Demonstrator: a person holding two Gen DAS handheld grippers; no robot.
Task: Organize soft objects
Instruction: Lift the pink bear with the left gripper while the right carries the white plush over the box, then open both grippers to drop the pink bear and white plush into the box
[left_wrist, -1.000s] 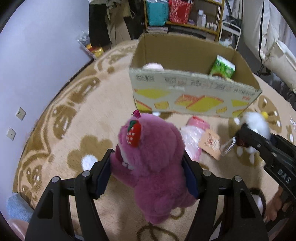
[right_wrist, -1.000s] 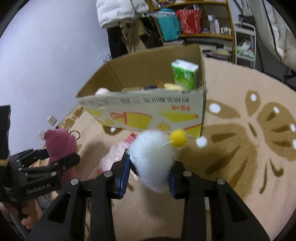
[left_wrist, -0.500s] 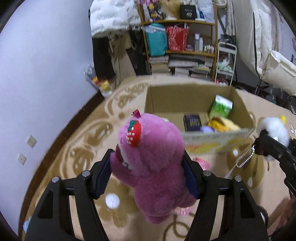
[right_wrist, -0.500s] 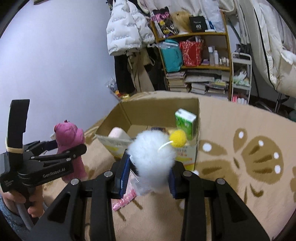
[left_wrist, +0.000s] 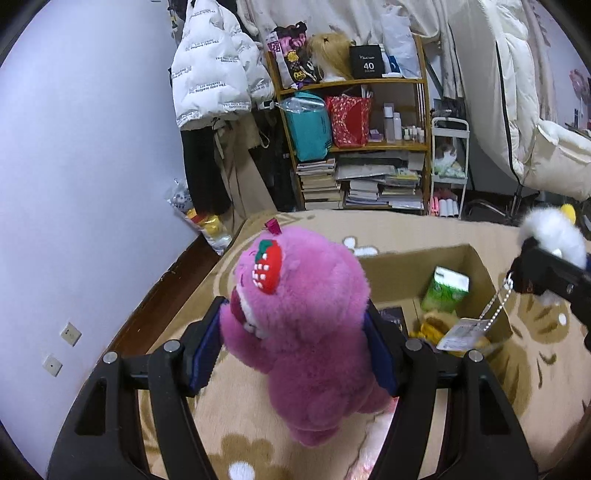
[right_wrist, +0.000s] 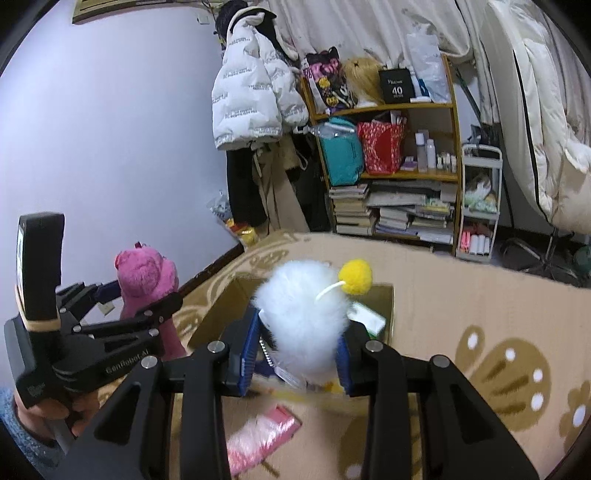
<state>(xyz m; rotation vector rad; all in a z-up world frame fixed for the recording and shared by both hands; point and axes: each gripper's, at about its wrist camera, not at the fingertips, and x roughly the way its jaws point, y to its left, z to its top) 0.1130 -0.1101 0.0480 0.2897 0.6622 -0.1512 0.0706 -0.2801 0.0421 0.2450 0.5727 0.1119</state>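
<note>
Magenta-pink plush bear (left_wrist: 306, 332) with red strawberry patch dotted white, white fluffy pompom toy (right_wrist: 304, 321) with yellow ball (right_wrist: 355, 276), black claws with blue pads (left_wrist: 202, 350), brown cardboard box (left_wrist: 402, 273), green-and-white carton (left_wrist: 445, 290), beige carpet (right_wrist: 480, 306) patterned in tan with white dots

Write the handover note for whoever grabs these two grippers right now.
Left gripper: shut on the pink bear, held above the rug beside the cardboard box.
Right gripper: shut on the white pompom toy, held over the box.
Done: both toys are lifted.
Left: drop both into the box, then fetch the pink packet on the rug.
</note>
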